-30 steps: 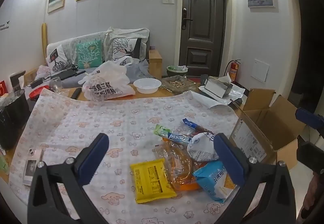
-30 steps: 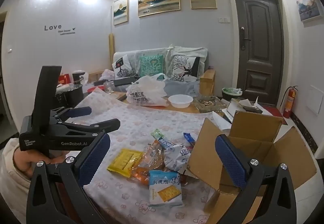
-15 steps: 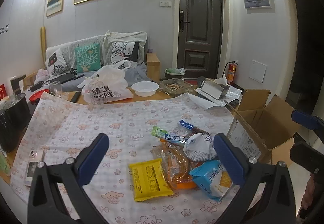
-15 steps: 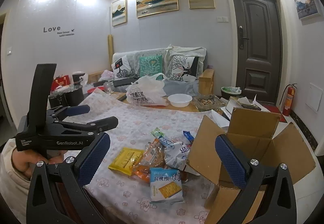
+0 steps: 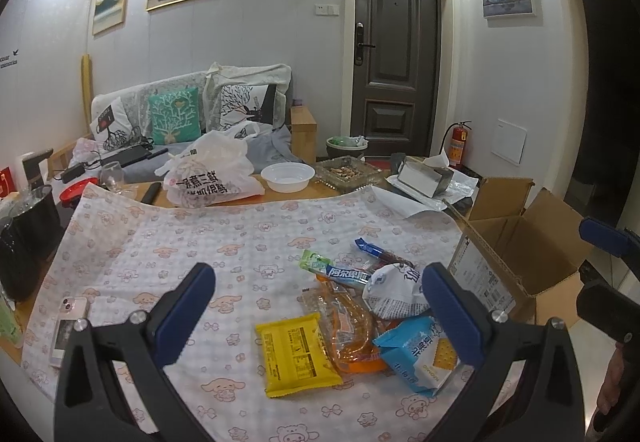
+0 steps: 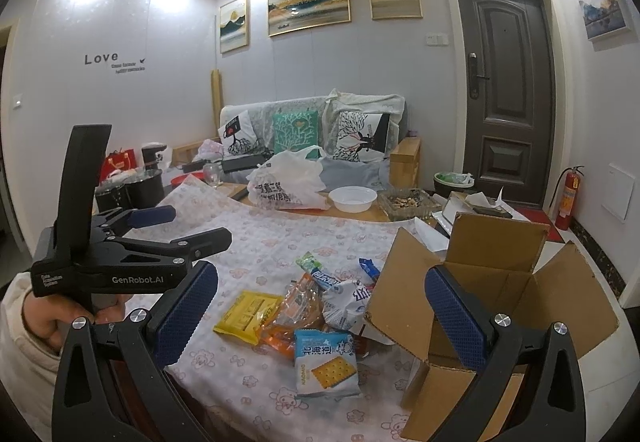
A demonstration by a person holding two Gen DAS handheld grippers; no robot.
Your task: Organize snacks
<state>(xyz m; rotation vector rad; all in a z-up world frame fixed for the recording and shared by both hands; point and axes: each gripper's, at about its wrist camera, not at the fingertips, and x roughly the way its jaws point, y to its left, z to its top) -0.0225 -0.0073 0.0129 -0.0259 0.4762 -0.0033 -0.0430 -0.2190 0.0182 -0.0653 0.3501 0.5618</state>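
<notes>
I can read "GenRobot.AI" on the left gripper (image 6: 192,230)'s black body, and "Love" as a wall decal (image 6: 101,58) (the smaller lines under it are too blurred). The blue cracker packet (image 6: 325,366) carries "NAOMO" beside Chinese characters; the white plastic bag (image 6: 285,184) has bold black Chinese print.

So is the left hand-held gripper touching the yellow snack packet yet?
Apart. In the right wrist view the left hand-held gripper hangs open in the air above the tablecloth, well left of the yellow snack packet.
</notes>
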